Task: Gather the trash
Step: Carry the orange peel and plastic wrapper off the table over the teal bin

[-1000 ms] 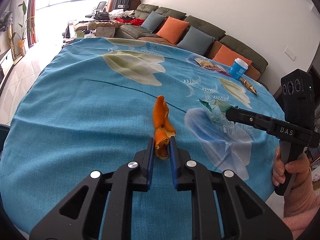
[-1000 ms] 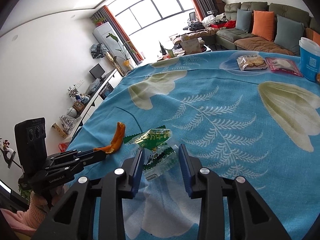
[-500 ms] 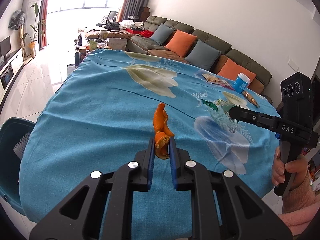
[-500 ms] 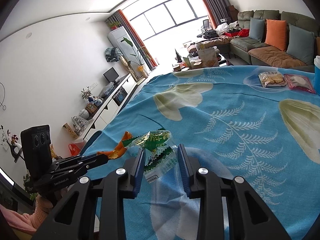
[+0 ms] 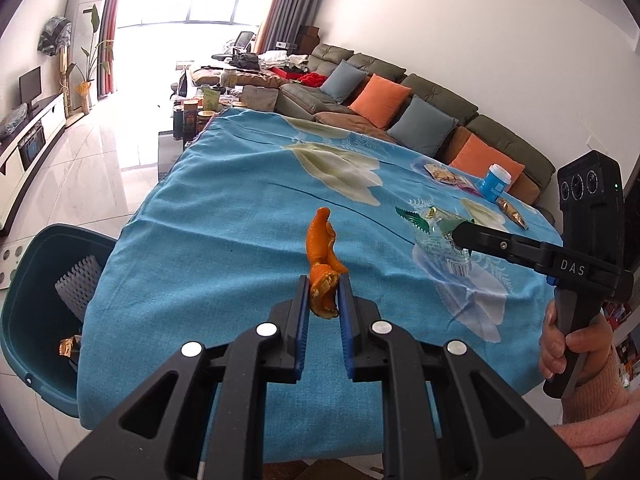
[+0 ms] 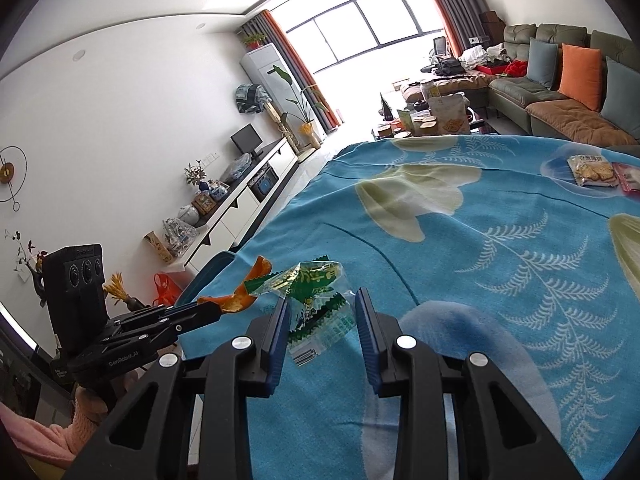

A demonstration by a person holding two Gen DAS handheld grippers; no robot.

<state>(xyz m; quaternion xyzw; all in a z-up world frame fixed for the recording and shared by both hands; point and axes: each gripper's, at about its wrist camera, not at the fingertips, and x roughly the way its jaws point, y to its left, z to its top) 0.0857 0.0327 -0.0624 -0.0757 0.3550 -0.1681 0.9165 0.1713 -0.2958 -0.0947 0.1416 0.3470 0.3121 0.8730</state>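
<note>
My left gripper [image 5: 324, 294] is shut on an orange peel [image 5: 322, 252] and holds it up above the near left part of the blue floral tablecloth [image 5: 224, 240]. My right gripper [image 6: 322, 312] is shut on a clear green snack wrapper [image 6: 316, 300], also lifted off the cloth. The wrapper also shows in the left wrist view [image 5: 438, 236], pinched at the right gripper's tip. The peel shows in the right wrist view [image 6: 244, 296]. A teal trash bin [image 5: 36, 312] stands on the floor at the table's left edge, with some trash inside.
On the far right of the table lie a cracker packet [image 6: 592, 170], a pink packet [image 6: 628, 176], a blue-and-white cup [image 5: 496, 182] and a gold wrapper [image 5: 512, 212]. A sofa with orange and grey cushions [image 5: 380, 100] stands behind the table. A TV cabinet [image 6: 248, 196] lines the left wall.
Both grippers have risen and pulled back toward the table's left edge, each still holding its piece. The teal bin has come into the left wrist view.
</note>
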